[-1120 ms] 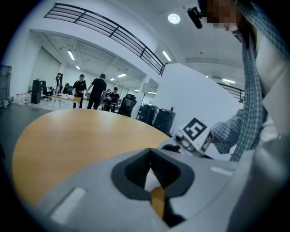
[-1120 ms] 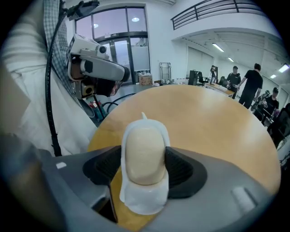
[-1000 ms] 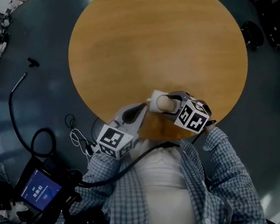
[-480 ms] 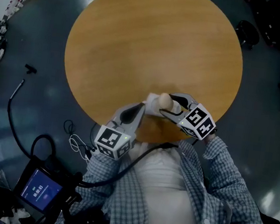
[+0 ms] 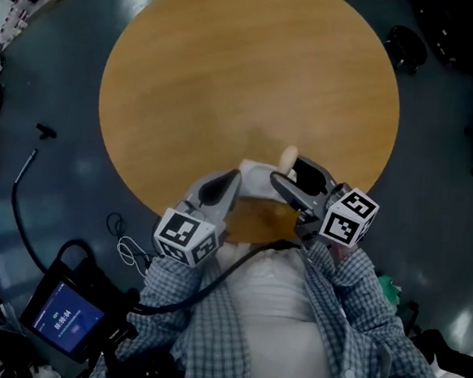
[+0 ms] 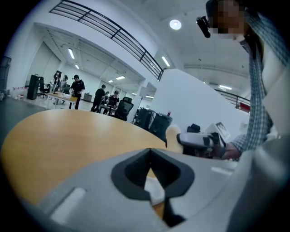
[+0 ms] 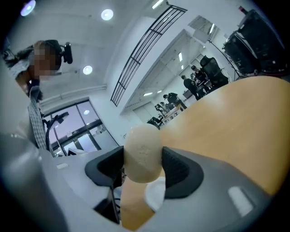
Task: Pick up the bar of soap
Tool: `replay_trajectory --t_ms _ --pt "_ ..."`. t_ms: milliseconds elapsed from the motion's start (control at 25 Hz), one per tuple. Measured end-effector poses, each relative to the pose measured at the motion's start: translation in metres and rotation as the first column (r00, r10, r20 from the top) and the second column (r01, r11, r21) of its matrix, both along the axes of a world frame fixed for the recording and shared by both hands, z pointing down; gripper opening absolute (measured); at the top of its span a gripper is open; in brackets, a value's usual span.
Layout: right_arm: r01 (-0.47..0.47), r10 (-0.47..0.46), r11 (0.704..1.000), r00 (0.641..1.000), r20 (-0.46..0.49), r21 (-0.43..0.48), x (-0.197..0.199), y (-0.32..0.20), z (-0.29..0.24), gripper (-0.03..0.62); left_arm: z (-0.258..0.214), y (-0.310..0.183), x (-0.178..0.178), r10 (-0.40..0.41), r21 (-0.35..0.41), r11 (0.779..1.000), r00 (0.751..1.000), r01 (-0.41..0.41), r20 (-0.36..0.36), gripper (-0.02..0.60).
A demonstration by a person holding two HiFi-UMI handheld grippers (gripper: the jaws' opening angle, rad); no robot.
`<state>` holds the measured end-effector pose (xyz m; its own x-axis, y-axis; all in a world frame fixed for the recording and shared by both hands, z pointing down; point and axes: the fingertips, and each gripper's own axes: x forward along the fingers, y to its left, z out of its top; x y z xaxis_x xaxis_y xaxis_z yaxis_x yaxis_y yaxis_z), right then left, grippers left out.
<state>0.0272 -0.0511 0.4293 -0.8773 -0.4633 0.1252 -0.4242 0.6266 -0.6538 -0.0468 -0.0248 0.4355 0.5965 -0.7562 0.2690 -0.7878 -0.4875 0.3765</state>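
1. One round wooden table (image 5: pixel 234 72) stands on a dark floor (image 5: pixel 439 209) in a bright open hall.
2. One bar of soap (image 7: pixel 142 153), clamped between my right gripper's (image 5: pixel 293 170) jaws over the table's near side.
3. Two grippers; my left gripper's (image 6: pixel 150 154) jaws are pressed together, empty.

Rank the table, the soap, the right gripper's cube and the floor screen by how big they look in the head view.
1. Table
2. Screen
3. Cube
4. Soap, partly hidden
The screen lies farther from the camera, so its place is by look only.
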Motion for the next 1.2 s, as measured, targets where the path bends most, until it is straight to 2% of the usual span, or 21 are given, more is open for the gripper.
replay_trajectory --t_ms 320,560,1200 --pt "-0.053 0.064 0.995 0.989 0.131 -0.08 0.009 0.001 -0.004 0.273 -0.002 0.001 0.002 0.007 0.001 1.0 1.0 -0.007 0.001 -0.002" --pt "-0.067 0.091 0.99 0.977 0.192 -0.126 0.01 -0.005 -0.006 0.272 -0.001 -0.001 -0.001 -0.004 0.001 1.0 1.0 0.004 0.003 -0.002" --pt "-0.098 0.139 0.978 0.964 0.228 -0.182 0.009 -0.008 0.001 0.27 0.0 0.0 -0.002 -0.005 0.001 1.0 1.0 0.005 0.004 -0.002"
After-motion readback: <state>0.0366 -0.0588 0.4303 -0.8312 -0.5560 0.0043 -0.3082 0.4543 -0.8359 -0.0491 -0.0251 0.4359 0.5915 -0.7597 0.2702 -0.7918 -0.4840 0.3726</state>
